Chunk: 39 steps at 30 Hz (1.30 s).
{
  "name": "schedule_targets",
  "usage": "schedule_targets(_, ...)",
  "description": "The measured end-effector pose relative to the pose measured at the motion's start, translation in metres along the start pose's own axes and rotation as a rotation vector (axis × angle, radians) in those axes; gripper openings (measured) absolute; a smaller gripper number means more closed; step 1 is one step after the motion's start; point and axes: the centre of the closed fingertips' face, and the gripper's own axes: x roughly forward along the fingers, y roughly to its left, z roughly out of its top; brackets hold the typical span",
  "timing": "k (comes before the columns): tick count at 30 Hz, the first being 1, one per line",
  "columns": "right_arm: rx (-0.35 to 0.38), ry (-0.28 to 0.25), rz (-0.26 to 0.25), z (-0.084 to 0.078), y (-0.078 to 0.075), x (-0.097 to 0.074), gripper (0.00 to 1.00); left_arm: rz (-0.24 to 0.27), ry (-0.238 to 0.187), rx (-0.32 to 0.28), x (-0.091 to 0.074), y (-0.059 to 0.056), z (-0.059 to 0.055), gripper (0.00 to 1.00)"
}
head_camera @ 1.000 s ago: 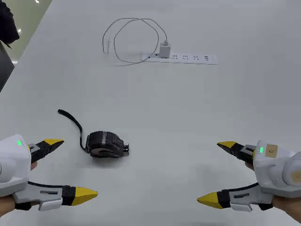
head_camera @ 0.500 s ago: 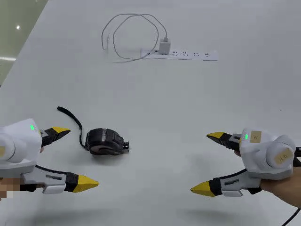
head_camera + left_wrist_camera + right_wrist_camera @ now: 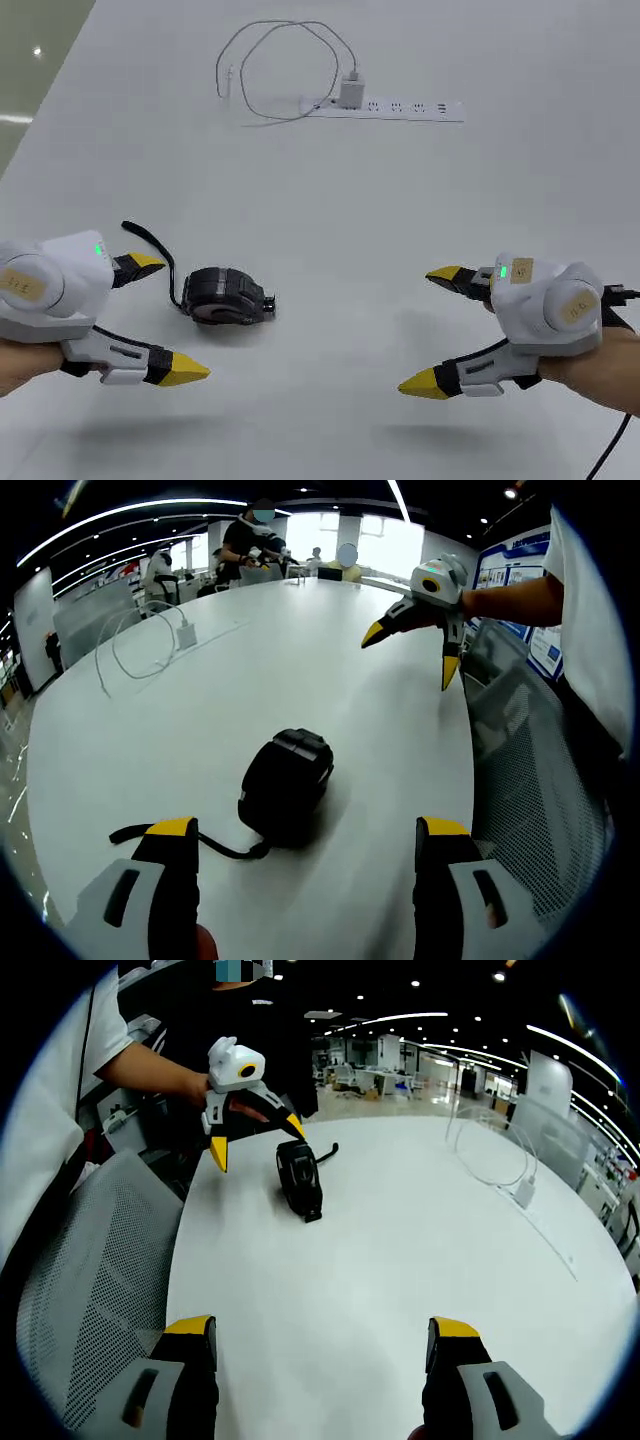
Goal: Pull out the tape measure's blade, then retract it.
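The white bench [image 3: 330,220] lies under 2 tools. The left tool [image 3: 178,317] and right tool [image 3: 421,328] both gape wide, holding nothing. A power strip [image 3: 400,108] lies at the far side. The black tape measure [image 3: 225,297] rests on the bench just beside the left tool, its blade not pulled out.

Tape measure [image 3: 225,297] set on table [image 3: 340,220] just right of left gripper [image 3: 182,318], right gripper [image 3: 416,328] well apart to the right, power strip [image 3: 385,107] and cable [image 3: 280,70] placed behind.
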Motion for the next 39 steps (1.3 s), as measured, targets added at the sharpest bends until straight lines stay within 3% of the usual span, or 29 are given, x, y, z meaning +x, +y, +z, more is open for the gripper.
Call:
schedule_targets(8,-0.007,0.003,0.014,0.001,-0.003,0.006,0.84,-0.015,0.048,0.040,0.009,0.005,-0.001,0.80)
schedule_targets(25,-0.017,-0.005,0.041,0.011,-0.006,0.020,0.83,-0.054,0.119,0.107,0.026,0.012,-0.006,0.55)
schedule_targets(39,-0.016,-0.010,0.056,0.015,-0.006,0.028,0.82,-0.050,0.136,0.145,0.035,0.021,-0.008,0.43)
